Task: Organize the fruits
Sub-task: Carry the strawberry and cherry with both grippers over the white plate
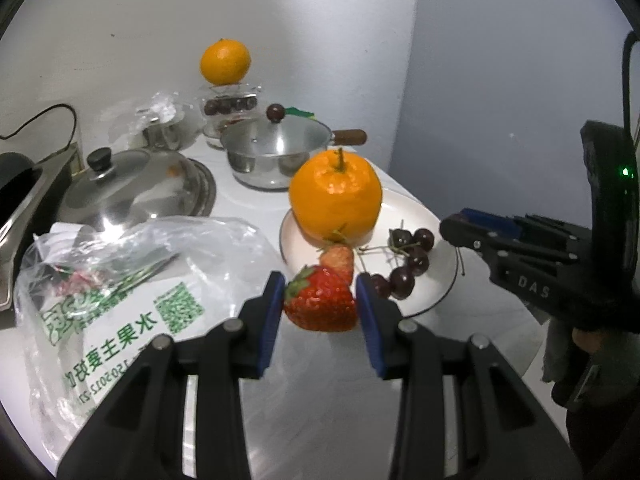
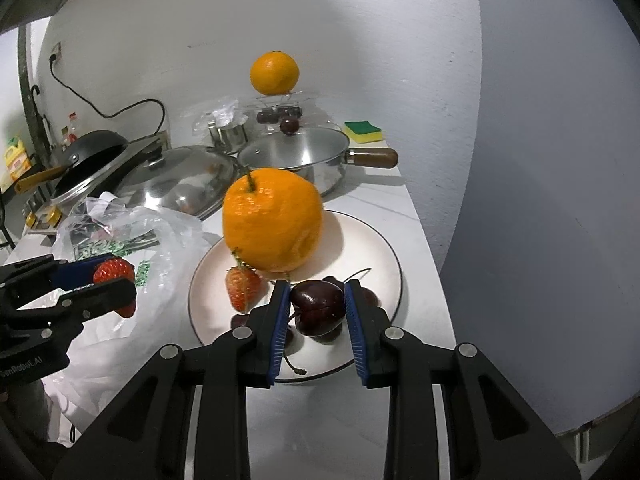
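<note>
Fruit sorting is only partly done: your left gripper (image 1: 320, 300) clamps a strawberry (image 1: 320, 304) just off the plate's (image 2: 372, 240) left edge, your right gripper (image 2: 317, 304) pinches a cherry (image 2: 316, 304) above its front; orange (image 2: 272, 220), second strawberry (image 2: 242, 292), cherries remain.

The left hand-held gripper (image 1: 320, 300) points forward and downward, its blue pads (image 1: 272, 312) pinching a strawberry (image 1: 320, 304). Beside it, the right hand-held gripper (image 2: 317, 300) tilts down likewise, jaws closed on a dark cherry (image 2: 318, 306).
</note>
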A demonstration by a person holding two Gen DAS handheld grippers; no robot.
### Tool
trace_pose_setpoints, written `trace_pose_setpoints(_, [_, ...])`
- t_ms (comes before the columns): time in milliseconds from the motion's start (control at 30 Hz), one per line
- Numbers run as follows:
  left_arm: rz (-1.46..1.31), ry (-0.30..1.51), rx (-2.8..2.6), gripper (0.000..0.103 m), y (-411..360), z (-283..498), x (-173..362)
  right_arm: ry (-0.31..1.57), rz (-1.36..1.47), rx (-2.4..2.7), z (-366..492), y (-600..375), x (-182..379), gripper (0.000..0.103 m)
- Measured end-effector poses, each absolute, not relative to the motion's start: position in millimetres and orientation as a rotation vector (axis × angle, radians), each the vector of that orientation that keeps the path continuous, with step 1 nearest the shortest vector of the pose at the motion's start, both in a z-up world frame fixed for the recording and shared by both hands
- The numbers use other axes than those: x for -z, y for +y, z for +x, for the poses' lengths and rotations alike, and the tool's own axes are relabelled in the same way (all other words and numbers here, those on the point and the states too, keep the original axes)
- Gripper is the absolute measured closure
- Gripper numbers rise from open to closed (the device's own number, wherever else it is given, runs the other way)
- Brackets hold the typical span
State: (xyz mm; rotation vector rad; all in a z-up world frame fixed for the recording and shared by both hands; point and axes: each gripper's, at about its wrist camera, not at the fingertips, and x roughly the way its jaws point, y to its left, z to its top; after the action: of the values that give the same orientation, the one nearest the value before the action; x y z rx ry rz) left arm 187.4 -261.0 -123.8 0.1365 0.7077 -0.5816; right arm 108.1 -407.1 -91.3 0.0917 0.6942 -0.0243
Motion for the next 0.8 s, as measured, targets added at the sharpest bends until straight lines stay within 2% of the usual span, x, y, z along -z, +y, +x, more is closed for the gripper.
trace_pose_setpoints(800, [0.156, 0.768, 0.614, 0.065, -295, 217, 149, 0.701, 0.117, 0.050, 131, -442, 107, 0.073])
